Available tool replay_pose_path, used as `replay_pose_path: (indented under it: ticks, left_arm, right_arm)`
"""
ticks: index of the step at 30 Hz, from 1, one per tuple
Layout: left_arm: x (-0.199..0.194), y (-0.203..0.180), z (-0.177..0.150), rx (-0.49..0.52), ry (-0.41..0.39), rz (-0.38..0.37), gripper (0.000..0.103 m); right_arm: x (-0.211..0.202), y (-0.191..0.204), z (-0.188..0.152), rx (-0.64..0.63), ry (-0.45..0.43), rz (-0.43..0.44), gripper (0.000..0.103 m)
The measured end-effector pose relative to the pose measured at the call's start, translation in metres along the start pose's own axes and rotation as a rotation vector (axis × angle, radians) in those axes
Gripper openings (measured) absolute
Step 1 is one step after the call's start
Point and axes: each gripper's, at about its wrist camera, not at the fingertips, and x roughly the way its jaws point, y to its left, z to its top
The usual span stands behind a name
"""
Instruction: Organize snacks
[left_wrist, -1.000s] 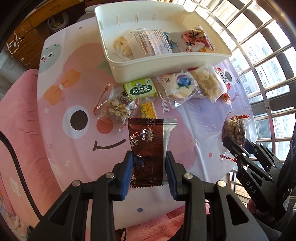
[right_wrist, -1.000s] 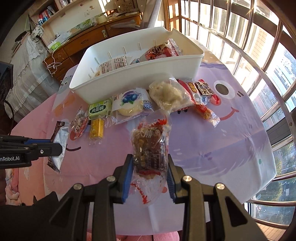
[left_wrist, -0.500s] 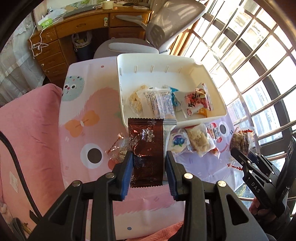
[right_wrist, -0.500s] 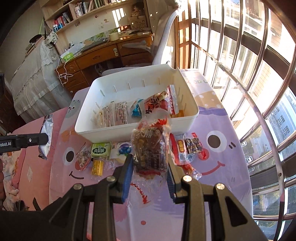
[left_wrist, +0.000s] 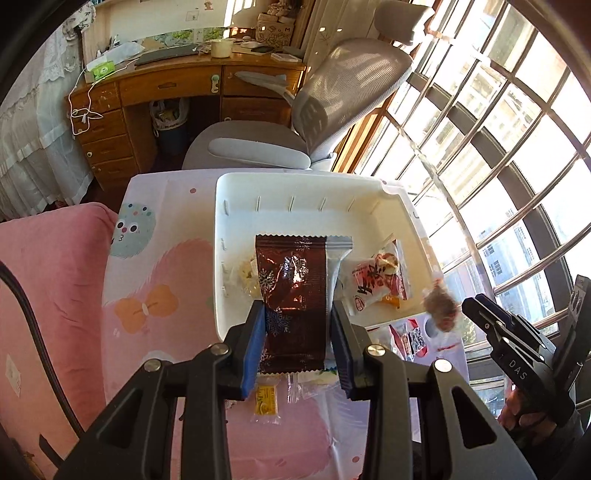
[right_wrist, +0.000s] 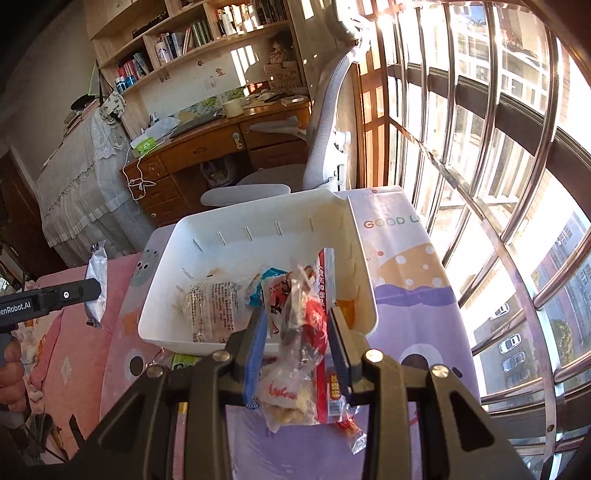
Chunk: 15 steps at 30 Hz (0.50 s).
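My left gripper (left_wrist: 297, 325) is shut on a brown snowflake-printed snack packet (left_wrist: 295, 280), which it holds upright above the near side of the white bin (left_wrist: 314, 182). My right gripper (right_wrist: 295, 332) is shut on a clear bag of brown nutty snack (right_wrist: 301, 321) with red print, over the bin's (right_wrist: 258, 218) near wall. In the left wrist view the right gripper (left_wrist: 471, 306) comes in from the right with that bag (left_wrist: 439, 304). The right wrist view shows the left gripper (right_wrist: 74, 295) at the left, with the packet's silver back (right_wrist: 96, 284). Several packets lie in the bin, among them a red and white one (left_wrist: 376, 284).
Loose snacks lie on the cartoon tablecloth (left_wrist: 155, 258) in front of the bin: a yellow packet (left_wrist: 266, 398), a green one (right_wrist: 183, 360), a red one (right_wrist: 332, 384). A grey office chair (left_wrist: 332, 103) and wooden desk (left_wrist: 166, 88) stand beyond. Window bars (left_wrist: 498, 166) close the right side.
Both grippers have risen and moved forward with their packets, from over the loose snacks to the bin's near side. Neither grip has changed.
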Motion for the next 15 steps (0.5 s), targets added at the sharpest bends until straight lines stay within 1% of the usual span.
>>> replay_pose_path:
  ticks: [2,4,7,10,12,14,15]
  left_arm:
    - [0.008,-0.002,0.002,-0.009,-0.005,-0.002,0.033]
    - [0.016,-0.003,0.004,-0.015,-0.009,0.006,0.033]
    - [0.028,-0.004,0.007,-0.025,-0.006,0.029,0.033]
    - [0.037,-0.006,0.009,-0.043,-0.004,0.045,0.033]
    - [0.042,-0.006,0.010,-0.053,0.003,0.057,0.036]
    - [0.045,-0.006,0.010,-0.062,0.008,0.067,0.049]
    - [0.046,-0.006,0.010,-0.066,0.010,0.070,0.052]
  right_arm:
    - [0.005,-0.005,0.005,-0.003,-0.014,0.019,0.034]
    - [0.015,-0.009,0.007,-0.008,-0.010,0.027,0.034]
    - [0.032,-0.017,0.009,-0.001,0.036,0.043,0.034]
    - [0.042,-0.025,0.008,0.019,0.059,0.062,0.034]
    - [0.046,-0.029,0.007,0.022,0.069,0.066,0.034]
    - [0.049,-0.032,0.006,0.028,0.081,0.071,0.034]
    - [0.050,-0.033,0.006,0.033,0.086,0.075,0.034]
